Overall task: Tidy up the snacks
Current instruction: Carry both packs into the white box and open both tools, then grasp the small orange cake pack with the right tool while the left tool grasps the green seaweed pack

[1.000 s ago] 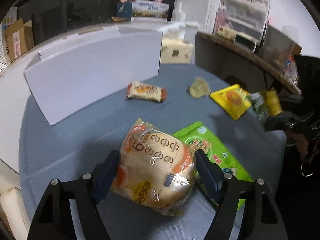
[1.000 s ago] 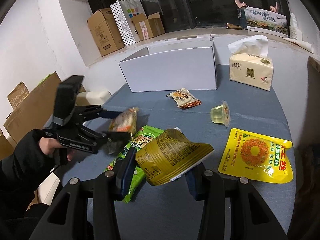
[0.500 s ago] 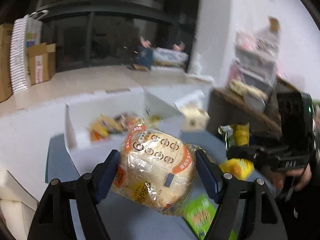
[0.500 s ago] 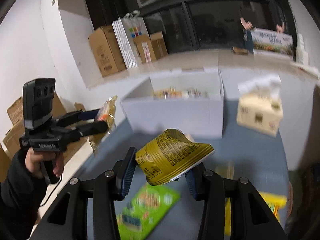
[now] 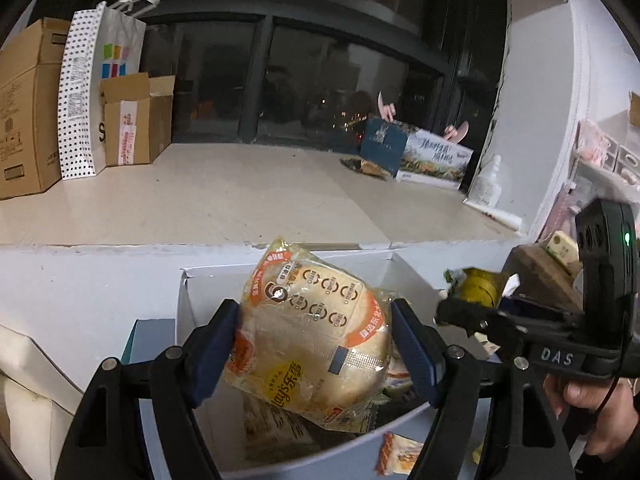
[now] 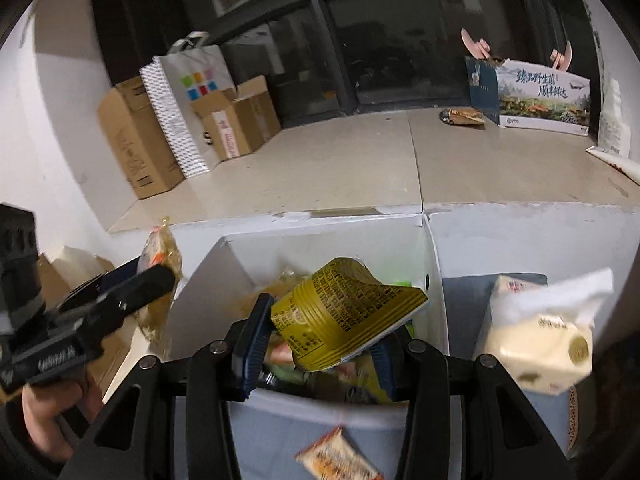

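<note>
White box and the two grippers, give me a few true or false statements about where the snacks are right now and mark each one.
1. The left gripper has a bagged bun between its jaws. True; the jaws are opening.
2. The right gripper holds a green packet. False: it holds a yellow cup.
3. The white box is empty. False: snack packets already lie inside.
4. A tissue pack stands right of the box. True.
5. An orange snack packet lies on the table outside the box. True.
</note>
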{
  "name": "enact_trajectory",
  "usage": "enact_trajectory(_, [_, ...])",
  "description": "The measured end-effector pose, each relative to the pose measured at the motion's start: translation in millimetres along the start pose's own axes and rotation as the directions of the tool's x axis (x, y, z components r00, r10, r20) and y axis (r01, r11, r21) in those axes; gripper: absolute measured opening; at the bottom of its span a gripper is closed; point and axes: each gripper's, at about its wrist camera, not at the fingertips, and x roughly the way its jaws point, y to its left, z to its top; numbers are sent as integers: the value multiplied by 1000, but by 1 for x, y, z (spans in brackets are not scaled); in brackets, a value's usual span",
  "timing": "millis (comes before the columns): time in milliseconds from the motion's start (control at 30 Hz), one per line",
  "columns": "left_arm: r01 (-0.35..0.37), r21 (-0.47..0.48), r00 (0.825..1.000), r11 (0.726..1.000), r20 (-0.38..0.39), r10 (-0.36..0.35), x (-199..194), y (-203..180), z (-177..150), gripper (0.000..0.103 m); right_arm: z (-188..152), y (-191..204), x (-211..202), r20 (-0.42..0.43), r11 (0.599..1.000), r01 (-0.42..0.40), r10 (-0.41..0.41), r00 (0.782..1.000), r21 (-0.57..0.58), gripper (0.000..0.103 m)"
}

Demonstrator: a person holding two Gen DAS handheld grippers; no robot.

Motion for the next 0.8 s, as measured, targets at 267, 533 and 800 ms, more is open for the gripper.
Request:
enact_trajectory(267, [-46, -83, 997, 995, -73, 40, 18, 25, -11, 103, 6, -11, 24, -26, 999, 19, -18, 999, 37, 103])
enact_trajectory(533, [-33, -35, 998, 999, -46, 31, -20, 12, -24, 103, -9, -17, -9, 30, 998, -18, 16, 999, 62, 103])
enact_trajectory(800, [10, 10, 1000, 1000, 13, -10, -77, -22, -46, 103, -36, -9, -82, 130, 995, -95, 89, 988, 38, 103])
